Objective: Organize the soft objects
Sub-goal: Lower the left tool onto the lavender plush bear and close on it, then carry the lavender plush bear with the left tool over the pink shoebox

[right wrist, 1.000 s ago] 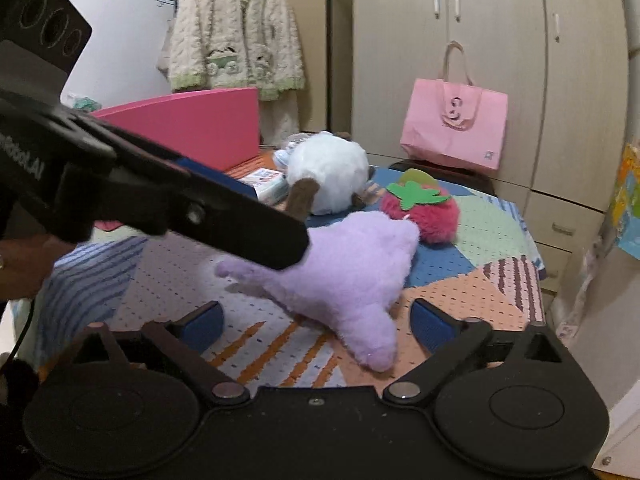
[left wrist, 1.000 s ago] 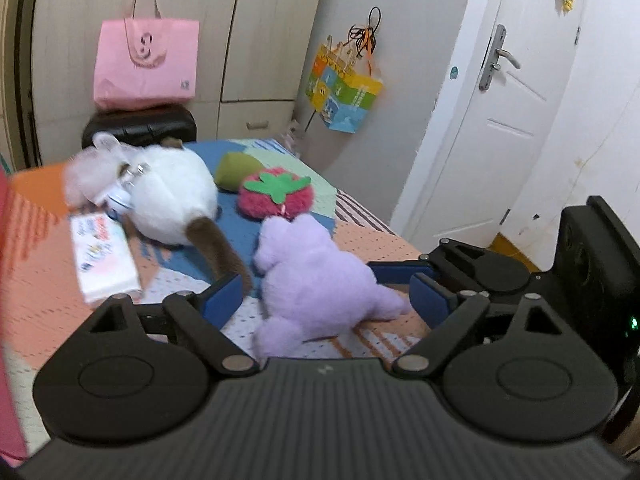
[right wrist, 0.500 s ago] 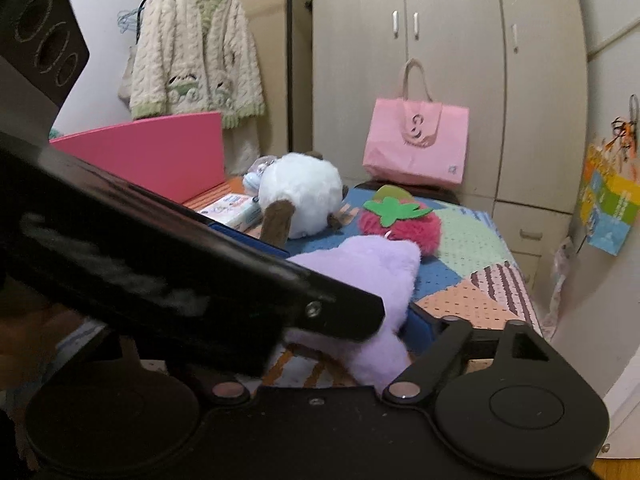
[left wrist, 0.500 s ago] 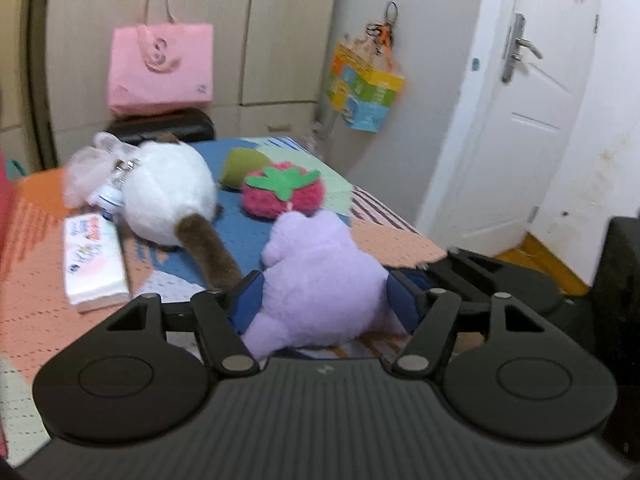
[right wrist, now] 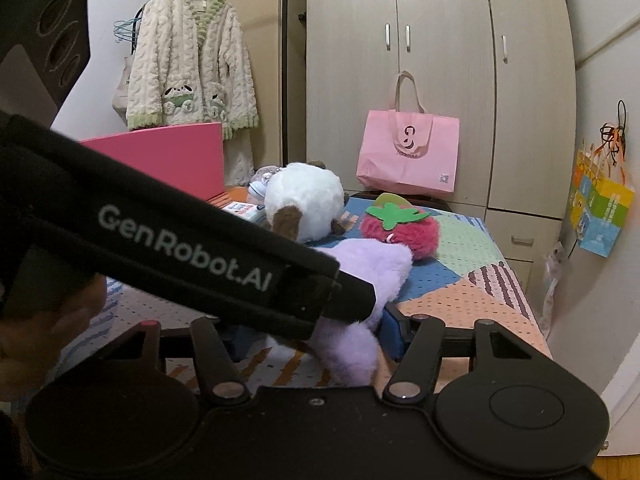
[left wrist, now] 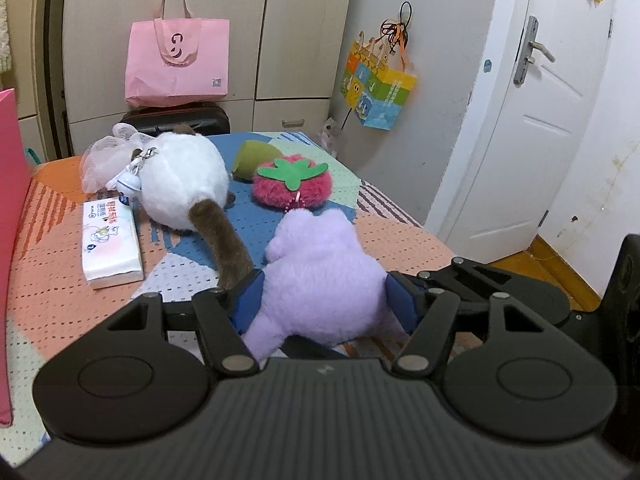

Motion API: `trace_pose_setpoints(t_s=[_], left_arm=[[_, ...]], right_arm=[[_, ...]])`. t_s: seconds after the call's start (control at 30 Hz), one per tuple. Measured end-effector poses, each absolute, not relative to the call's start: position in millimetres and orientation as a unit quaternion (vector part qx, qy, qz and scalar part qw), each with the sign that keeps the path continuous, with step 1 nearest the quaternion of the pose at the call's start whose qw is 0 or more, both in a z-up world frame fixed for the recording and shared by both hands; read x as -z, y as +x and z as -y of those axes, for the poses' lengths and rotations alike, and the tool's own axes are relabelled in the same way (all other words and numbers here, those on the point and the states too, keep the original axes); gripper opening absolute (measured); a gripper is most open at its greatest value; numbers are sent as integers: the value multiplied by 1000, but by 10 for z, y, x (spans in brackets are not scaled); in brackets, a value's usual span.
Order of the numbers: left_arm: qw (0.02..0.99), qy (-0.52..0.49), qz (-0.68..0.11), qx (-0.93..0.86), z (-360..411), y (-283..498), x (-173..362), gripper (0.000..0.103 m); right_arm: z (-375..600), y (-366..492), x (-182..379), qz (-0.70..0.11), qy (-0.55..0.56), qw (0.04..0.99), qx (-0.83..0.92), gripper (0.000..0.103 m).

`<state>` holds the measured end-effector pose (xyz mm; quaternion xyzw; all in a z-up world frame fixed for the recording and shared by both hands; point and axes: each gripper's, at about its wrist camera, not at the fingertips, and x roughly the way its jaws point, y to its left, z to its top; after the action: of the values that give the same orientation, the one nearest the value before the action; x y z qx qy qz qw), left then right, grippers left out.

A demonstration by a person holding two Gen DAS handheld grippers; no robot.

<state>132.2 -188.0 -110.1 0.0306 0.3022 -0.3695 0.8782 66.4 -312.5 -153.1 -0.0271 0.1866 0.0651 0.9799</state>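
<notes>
Both grippers have come in on the purple plush (left wrist: pixel 320 280) since a second ago. The left gripper (left wrist: pixel 324 300) fingers are pressing its body, roughly half open. The right gripper (right wrist: pixel 312 332) is closing on its lower limb. This is indicating a two-handed grasp before lifting. The plush is lying on the counter (left wrist: pixel 60 300) beside the strawberry plush (left wrist: pixel 294 186). The pink bag (left wrist: pixel 178 62) is showing no contents.

In the right wrist view, much of the purple plush (right wrist: pixel 372 264) is being covered by the left gripper's black body crossing from the left edge. The right gripper's left pad is being hidden behind it. A hand (right wrist: pixel 44 344) at lower left is being rendered blurred and cut by the frame.
</notes>
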Motion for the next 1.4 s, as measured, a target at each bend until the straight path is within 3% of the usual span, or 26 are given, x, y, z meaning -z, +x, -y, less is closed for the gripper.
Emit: trace_pose_setpoints(t_s=[0.4,0.67,1.4], left_arm=[[890,45,-302,339,1711,1064,934,64],[887,45,-334,315,1555,992,887,64],[896,12,-341,285,630,485,416,64]], right_arm=[[2990,516,1410,-186,-1,978,-89,66],[2889,550,1319,-254,41,958,-124,65],[2224,264,826,-276,1,936,-220,65]])
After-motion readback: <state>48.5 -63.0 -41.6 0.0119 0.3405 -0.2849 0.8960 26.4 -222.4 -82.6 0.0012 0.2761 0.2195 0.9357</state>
